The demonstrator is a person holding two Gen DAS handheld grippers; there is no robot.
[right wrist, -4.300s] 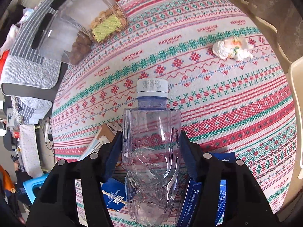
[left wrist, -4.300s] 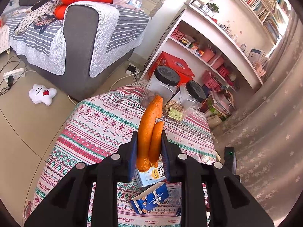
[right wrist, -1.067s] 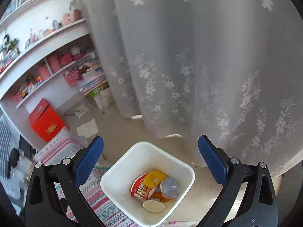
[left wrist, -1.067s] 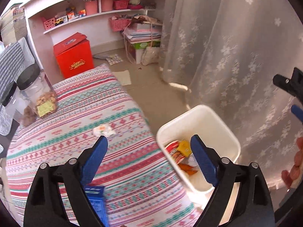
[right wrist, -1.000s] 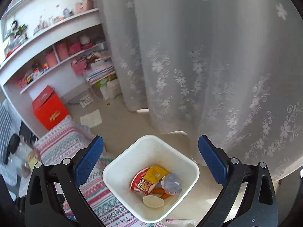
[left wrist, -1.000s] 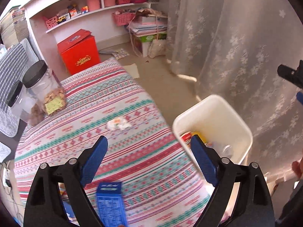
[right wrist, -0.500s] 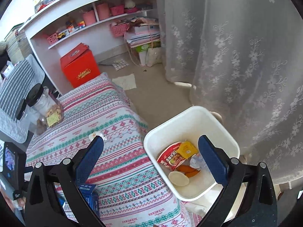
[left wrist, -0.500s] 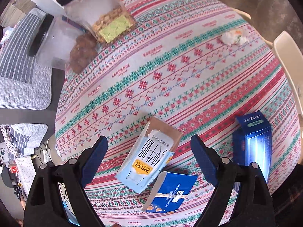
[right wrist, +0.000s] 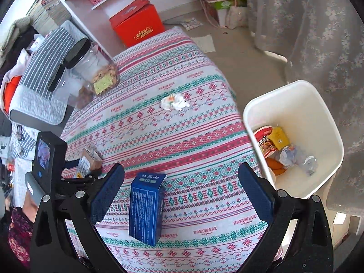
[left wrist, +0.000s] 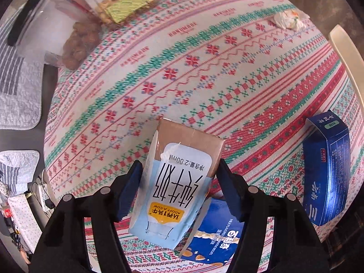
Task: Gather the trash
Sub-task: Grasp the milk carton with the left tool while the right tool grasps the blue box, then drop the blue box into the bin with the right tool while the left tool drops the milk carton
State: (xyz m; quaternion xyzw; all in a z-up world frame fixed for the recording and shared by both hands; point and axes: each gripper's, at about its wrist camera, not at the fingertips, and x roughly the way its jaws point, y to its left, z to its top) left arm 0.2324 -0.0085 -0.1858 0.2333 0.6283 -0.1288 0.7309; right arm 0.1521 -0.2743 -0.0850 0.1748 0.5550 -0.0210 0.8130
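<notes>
In the left wrist view my left gripper (left wrist: pixel 178 182) straddles a light-blue and brown milk carton (left wrist: pixel 175 182) lying on the patterned tablecloth (left wrist: pixel 204 68); the pads (left wrist: pixel 132 188) sit at its sides, and I cannot tell whether they press it. A flattened blue biscuit box (left wrist: pixel 216 238) lies under the carton. A dark blue box (left wrist: pixel 327 170) lies to the right. A crumpled tissue (left wrist: pixel 286 20) lies far right. My right gripper (right wrist: pixel 180 191) is open and empty above the dark blue box (right wrist: pixel 146 207). The white trash bin (right wrist: pixel 302 104) stands beside the table, holding wrappers and a bottle.
Two clear jars with black lids (right wrist: pixel 91 68) stand at the table's far left corner. A red box (right wrist: pixel 136 25) and shelves sit on the floor behind. A lace curtain (right wrist: pixel 318 22) hangs behind the bin. The tissue (right wrist: pixel 174 101) lies mid-table.
Both grippers dropped their trash in the bin and swung back to the table. My left gripper has come down around the milk carton and its jaws have narrowed. My right gripper stays wide open.
</notes>
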